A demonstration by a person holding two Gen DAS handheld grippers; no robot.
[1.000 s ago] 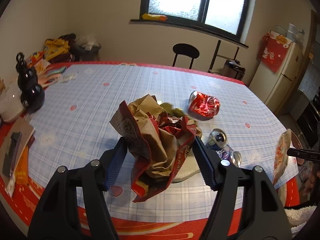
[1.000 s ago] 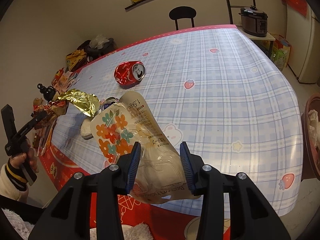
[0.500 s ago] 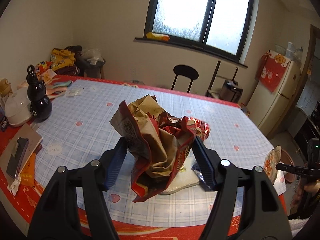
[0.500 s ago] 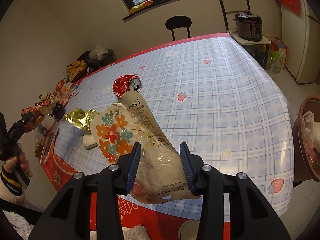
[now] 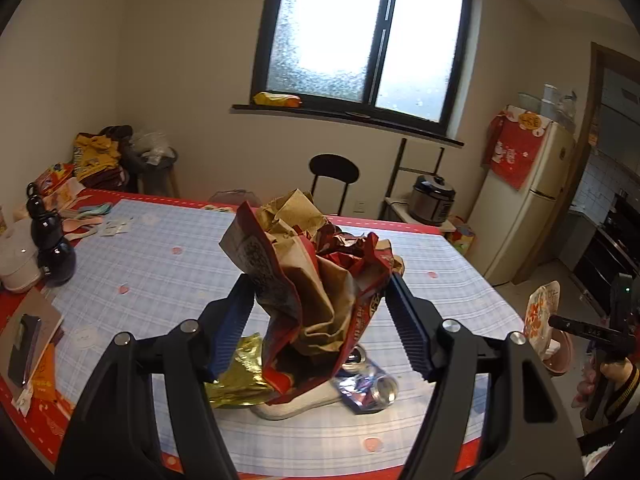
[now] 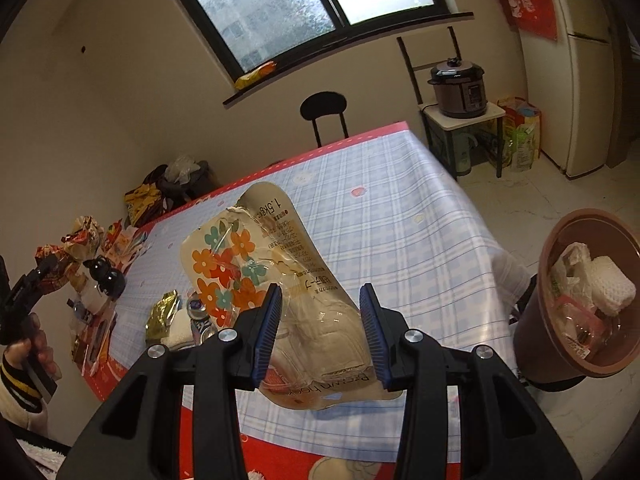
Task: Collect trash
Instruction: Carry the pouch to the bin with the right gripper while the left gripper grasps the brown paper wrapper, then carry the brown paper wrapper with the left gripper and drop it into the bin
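My left gripper [image 5: 320, 304] is shut on a crumpled red and brown snack bag [image 5: 312, 276], held up above the checked table [image 5: 160, 264]. On the table under it lie a gold foil wrapper [image 5: 236, 376], a crushed blue can [image 5: 370, 384] and a white wad [image 5: 296, 404]. My right gripper [image 6: 320, 320] is shut on a clear flowered refill pouch [image 6: 264, 276], held over the table's near right part. A brown trash bin [image 6: 576, 304] with rubbish inside stands on the floor to the right of the table. The pouch [image 5: 538, 320] also shows at the right of the left wrist view.
A black gourd-shaped bottle [image 5: 50, 240], a white bowl [image 5: 16, 264] and a notebook with a phone [image 5: 28, 336] sit on the table's left side. A black chair [image 5: 334, 174], a pressure cooker [image 6: 460, 88] on a stand and a fridge [image 5: 520, 208] stand beyond the table.
Both grippers have lifted with their loads still held. The right one has swung to the right, bringing the trash bin fully into view. The red can is now hidden behind the snack bag.
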